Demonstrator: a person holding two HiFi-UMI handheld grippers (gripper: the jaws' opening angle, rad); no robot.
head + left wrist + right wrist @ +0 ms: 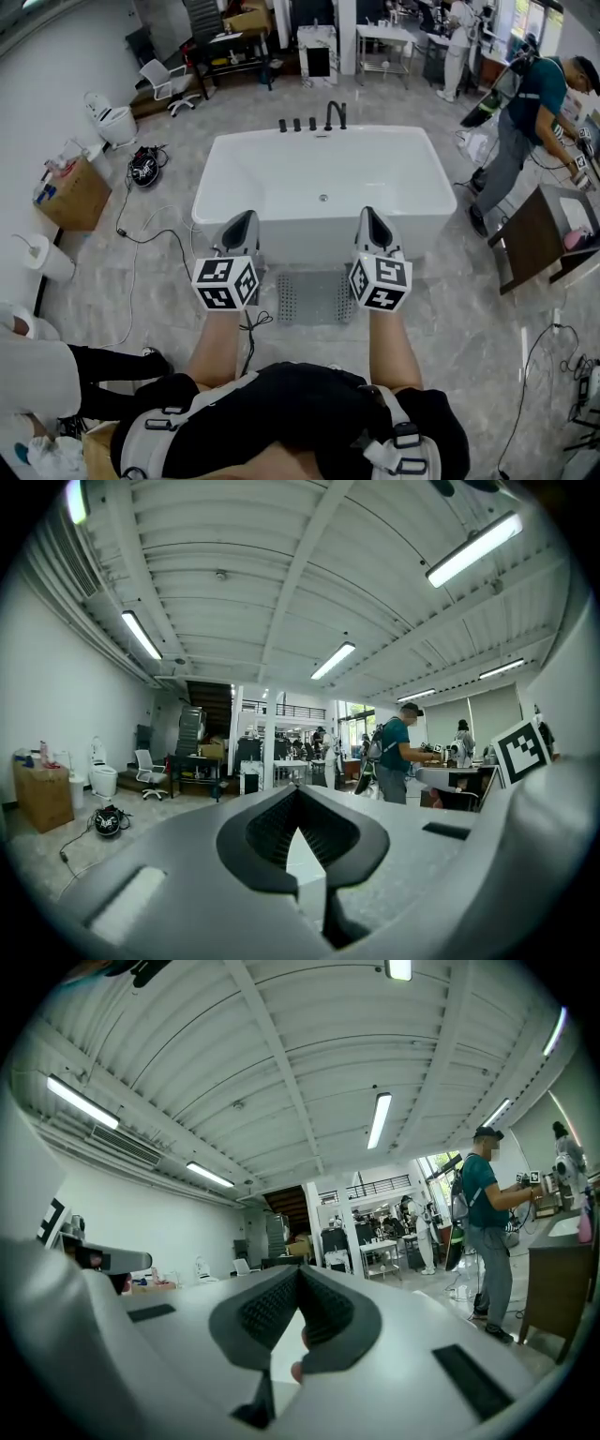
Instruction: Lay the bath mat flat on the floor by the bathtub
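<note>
Bright, even light falls from the ceiling tube lamps (pixel 473 547) — shadows on the floor (pixel 141 281) stay soft; fisheye bends the edges, and the corners go dark.

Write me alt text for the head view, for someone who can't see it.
A person holds a left hand-held gripper and a right hand-held gripper, both shut, out over a grey bath mat that lies flat on the floor in front of a white bathtub. Another person stands at the right.
</note>
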